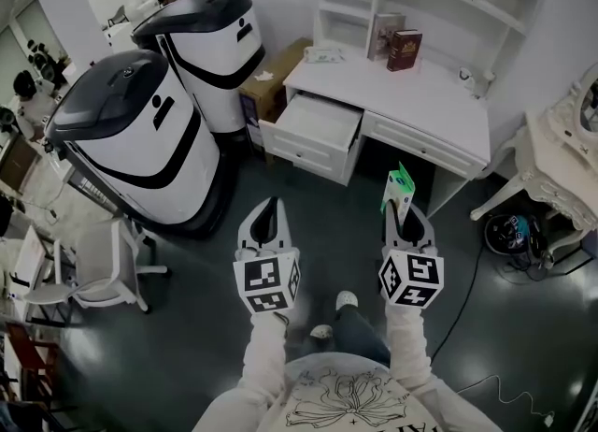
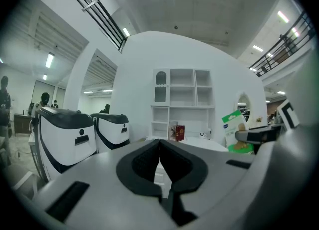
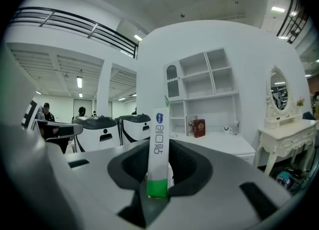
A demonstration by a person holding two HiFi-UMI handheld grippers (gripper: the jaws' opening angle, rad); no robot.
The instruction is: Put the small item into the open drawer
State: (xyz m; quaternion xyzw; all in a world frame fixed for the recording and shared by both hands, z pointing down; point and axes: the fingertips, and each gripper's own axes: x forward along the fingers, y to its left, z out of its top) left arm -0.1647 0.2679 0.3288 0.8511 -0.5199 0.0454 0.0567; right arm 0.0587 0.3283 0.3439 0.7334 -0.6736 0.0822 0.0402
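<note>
My right gripper is shut on a small white and green packet, which stands upright between its jaws. The packet also shows in the left gripper view. My left gripper is shut and holds nothing; its jaws meet in the left gripper view. Both grippers hover above the dark floor, in front of a white desk. The desk's left drawer is pulled open and looks empty. It lies ahead of both grippers, to the left of the packet.
Two large white and black machines stand left of the desk. Books and a flat item lie on the desk top. A white chair is at the left, a white dressing table at the right, cables on the floor.
</note>
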